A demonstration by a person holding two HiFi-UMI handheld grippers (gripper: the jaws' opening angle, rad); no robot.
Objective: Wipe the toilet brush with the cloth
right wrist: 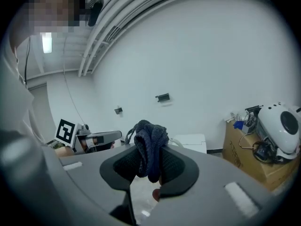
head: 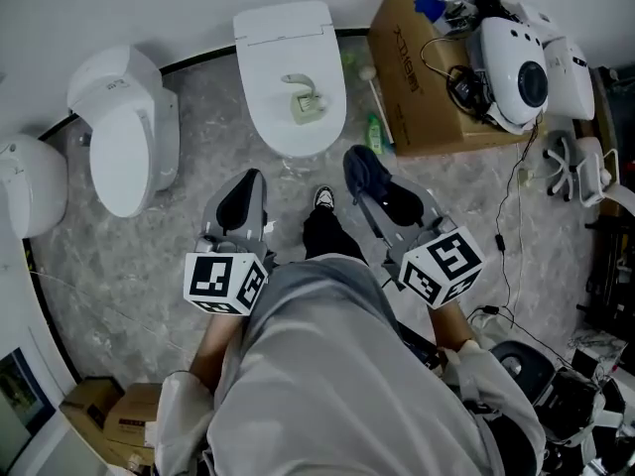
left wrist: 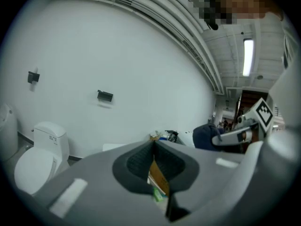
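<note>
My right gripper (head: 372, 181) is shut on a dark blue cloth (head: 365, 170); the bunched cloth (right wrist: 149, 142) sticks up between the black pads (right wrist: 171, 166) in the right gripper view. The left gripper (head: 243, 198) is shut with nothing in it, its jaws meeting at the tip (left wrist: 153, 159). Both hover above the floor in front of a white toilet (head: 268, 87) with its lid down. A pale green brush-like object (head: 306, 102) lies on that lid. A white long-handled brush (head: 371, 79) leans between the toilet and a cardboard box (head: 417, 77). Neither gripper touches them.
Two more white toilets (head: 124, 137) (head: 30, 181) stand at the left. A green bottle (head: 375, 132) sits by the cardboard box, which carries white devices (head: 516, 67) and cables. Small boxes (head: 109, 415) lie at the lower left, gear at the lower right. My shoe (head: 323, 198) is between the grippers.
</note>
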